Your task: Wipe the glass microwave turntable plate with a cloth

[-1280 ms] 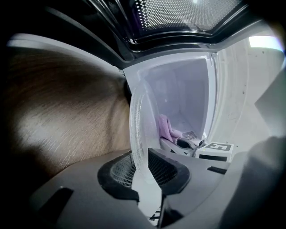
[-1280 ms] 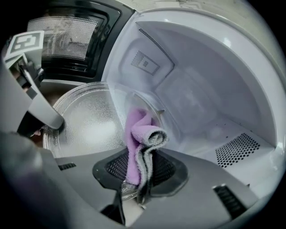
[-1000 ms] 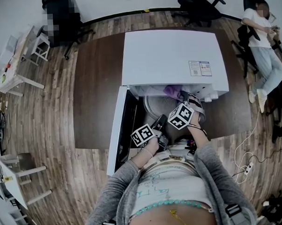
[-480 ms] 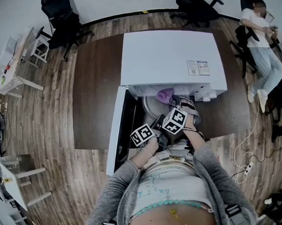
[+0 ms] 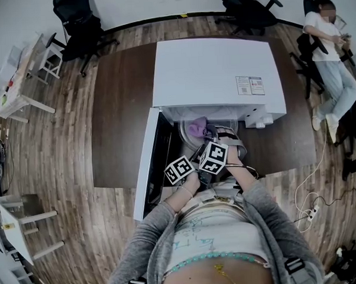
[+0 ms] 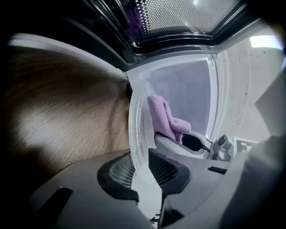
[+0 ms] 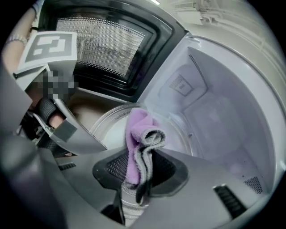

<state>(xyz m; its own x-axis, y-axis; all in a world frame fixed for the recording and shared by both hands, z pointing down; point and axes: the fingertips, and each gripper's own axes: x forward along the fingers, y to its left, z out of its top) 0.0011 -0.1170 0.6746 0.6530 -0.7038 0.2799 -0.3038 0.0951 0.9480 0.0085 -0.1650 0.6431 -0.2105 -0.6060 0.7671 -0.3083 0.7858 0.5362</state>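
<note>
Overhead, the right gripper (image 5: 202, 137) and cloth (image 5: 196, 127) hide most of the glass plate (image 5: 187, 143).

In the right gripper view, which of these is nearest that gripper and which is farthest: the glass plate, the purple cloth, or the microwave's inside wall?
1. purple cloth: pinched in the jaws of the right gripper, dead centre.
2. glass plate: just behind the cloth, centre left.
3. inside wall: beyond the plate, to the right.

Count: 1 microwave (image 5: 213, 72), 1 glass turntable plate (image 6: 136, 129), 1 purple cloth (image 7: 138, 132), 2 tongs: left tongs (image 6: 143, 166), right tongs (image 7: 140, 172); 1 counter (image 5: 121, 111), 2 empty office chairs (image 5: 75, 19) (image 5: 248, 6) along the top, 1 seated person (image 5: 330, 61) upper right
</note>
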